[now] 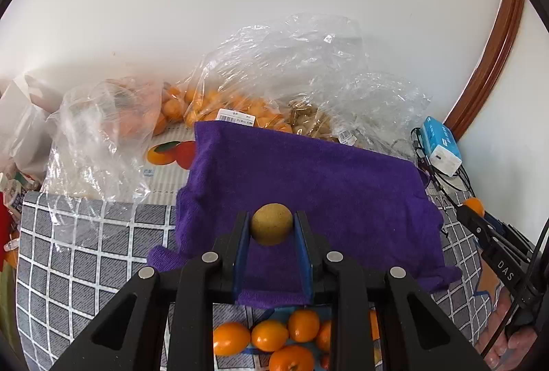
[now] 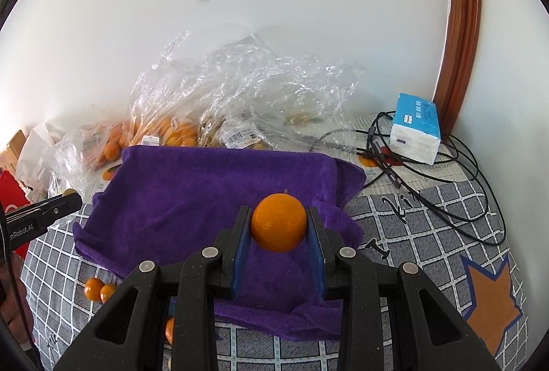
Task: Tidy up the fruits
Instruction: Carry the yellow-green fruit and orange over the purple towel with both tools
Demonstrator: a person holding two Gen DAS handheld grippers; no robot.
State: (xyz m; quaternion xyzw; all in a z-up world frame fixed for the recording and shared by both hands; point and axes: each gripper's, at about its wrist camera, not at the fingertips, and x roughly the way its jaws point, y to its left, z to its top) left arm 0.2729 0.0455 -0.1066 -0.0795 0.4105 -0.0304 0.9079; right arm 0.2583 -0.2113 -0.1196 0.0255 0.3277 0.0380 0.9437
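My left gripper (image 1: pixel 271 225) is shut on a small round tan-brown fruit (image 1: pixel 271 223), held above a purple towel (image 1: pixel 308 172). My right gripper (image 2: pixel 278 227) is shut on an orange (image 2: pixel 278 222), also above the purple towel (image 2: pixel 206 186). Several loose oranges (image 1: pixel 271 335) lie on the checked cloth just under the left gripper. Two small oranges (image 2: pixel 99 290) sit left of the towel in the right wrist view. The right gripper's tip with its orange (image 1: pixel 474 206) shows at the right edge of the left wrist view; the left gripper's finger (image 2: pixel 51 210) pokes in at left.
Clear plastic bags (image 1: pixel 240 86) of oranges and tan fruit lie against the white wall behind the towel. A blue-and-white tissue pack (image 2: pixel 417 131) and tangled black cables (image 2: pixel 429 179) sit at the right, near a wooden door frame (image 2: pixel 459 28). A grey checked cloth (image 1: pixel 79 251) covers the surface.
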